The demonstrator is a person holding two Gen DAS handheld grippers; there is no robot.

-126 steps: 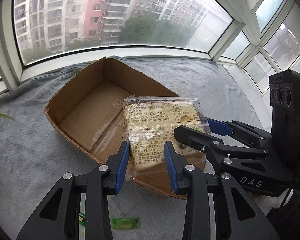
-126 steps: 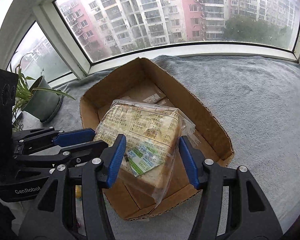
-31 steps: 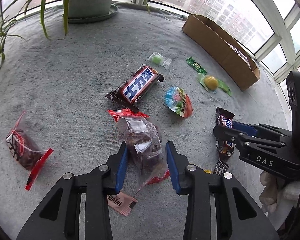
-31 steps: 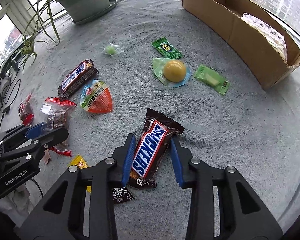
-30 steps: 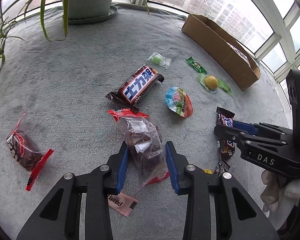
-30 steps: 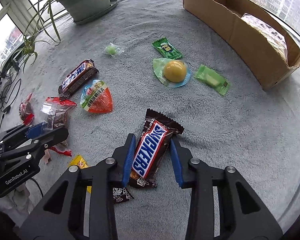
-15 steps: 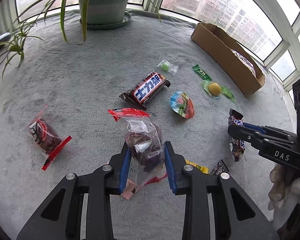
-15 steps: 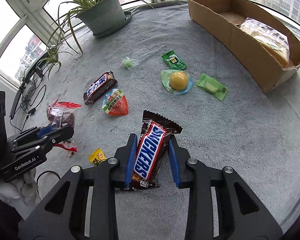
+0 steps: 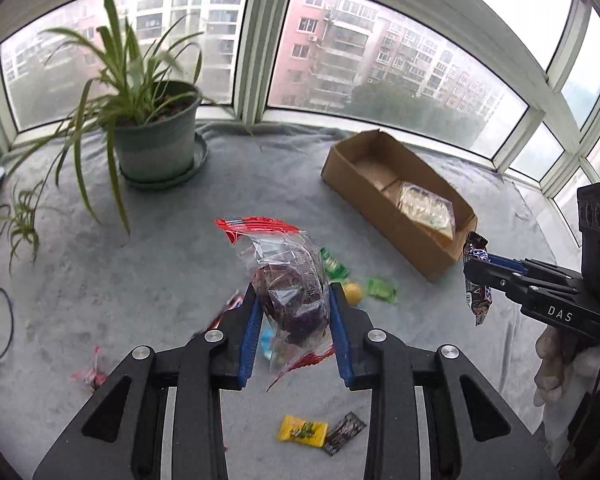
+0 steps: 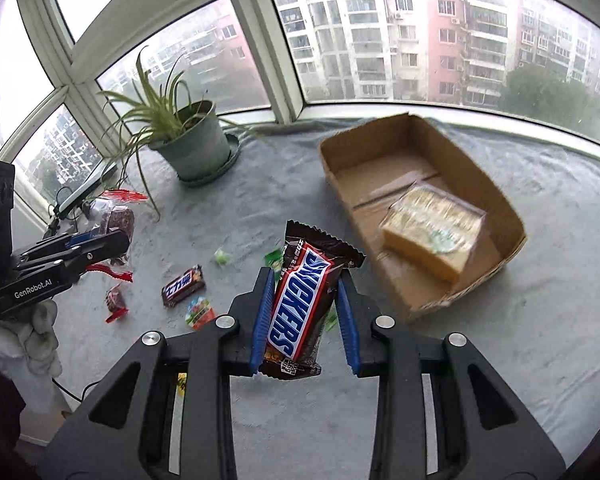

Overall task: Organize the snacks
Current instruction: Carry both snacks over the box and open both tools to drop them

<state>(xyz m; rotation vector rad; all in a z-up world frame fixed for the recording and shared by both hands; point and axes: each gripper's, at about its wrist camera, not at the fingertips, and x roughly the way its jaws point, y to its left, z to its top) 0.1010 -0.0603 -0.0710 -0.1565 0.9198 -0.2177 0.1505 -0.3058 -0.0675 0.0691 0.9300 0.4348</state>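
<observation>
**Snacks lifted in both grippers, cardboard box ahead**

Snacks are split between the grippers, the grey surface (image 9: 148, 264) and the box. In the left wrist view, the potted plant (image 9: 156, 140) stands at upper left on the surface; a small red-wrapped snack (image 9: 88, 376) lies at lower left; at centre the left gripper (image 9: 292, 320) has its jaws clamped on a clear bag of dark snacks (image 9: 290, 280), red-edged at top and bottom and held clear of the surface; below it lie a yellow candy (image 9: 302, 432) and a black sachet (image 9: 345, 432), touching; just right of the bag lie a green wrapper (image 9: 334, 266), a yellow ball candy (image 9: 354, 292) and a light green candy (image 9: 382, 289); the cardboard box (image 9: 364, 196) sits at upper right with a clear-wrapped biscuit pack (image 9: 424, 204) in its near end; at the right edge the right gripper (image 9: 474, 274) holds a dark bar.

In the right wrist view, the left gripper (image 10: 118, 242) shows at the left edge with the clear bag (image 10: 114, 216); a gloved hand (image 10: 40, 332) grips it from beneath; right of it on the surface lie a brown chocolate bar (image 10: 183, 280), an orange-and-green packet (image 10: 199, 312) and a small green candy (image 10: 221, 256); at centre the right gripper (image 10: 302, 320) has its jaws clamped on a Snickers bar (image 10: 302, 304), tilted with its top to the right, off the surface; the box (image 10: 496, 192) fills the right, the biscuit pack (image 10: 432, 228) blurred inside.
</observation>
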